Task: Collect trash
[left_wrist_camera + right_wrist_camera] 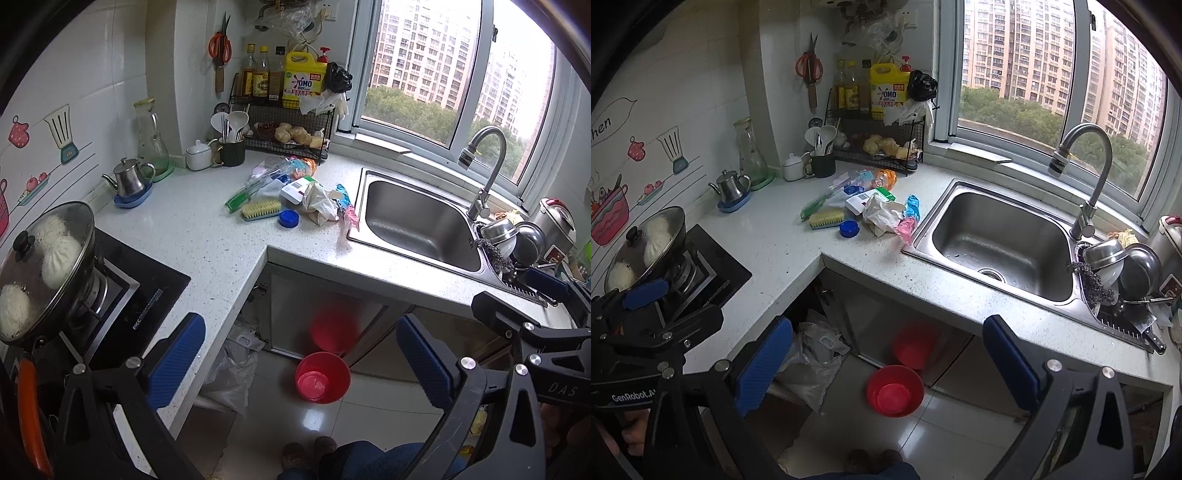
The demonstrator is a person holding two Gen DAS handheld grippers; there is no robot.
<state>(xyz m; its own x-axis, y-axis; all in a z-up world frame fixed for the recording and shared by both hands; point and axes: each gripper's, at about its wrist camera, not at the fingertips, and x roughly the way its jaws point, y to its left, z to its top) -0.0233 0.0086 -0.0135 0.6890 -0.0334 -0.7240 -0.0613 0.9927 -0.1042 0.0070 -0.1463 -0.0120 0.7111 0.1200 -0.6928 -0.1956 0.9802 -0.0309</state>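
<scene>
far left: lidded pan [46, 258] on the stove [144, 291], white buns under the glass lid. left gripper [301, 365] held over the floor, jaws spread wide, gripping nothing. below the tabletop [207, 240] corner, a clear plastic bag [232, 369] in the open cabinet; just right of it a red bucket [322, 376] upright on the floor tiles. up on the tabletop, between kettle [129, 179] and sink [417, 221]: trash pile [295, 192], with green toothbrush pack, scrub brush [261, 208], blue cap [289, 218], white carton, crumpled paper [881, 216], pink and blue wrappers touching the sink edge. right gripper [888, 365] also low over the floor, jaws released and wide, nothing between them. far right: faucet [1086, 173], stacked steel bowls [1123, 266] on the drainer.
</scene>
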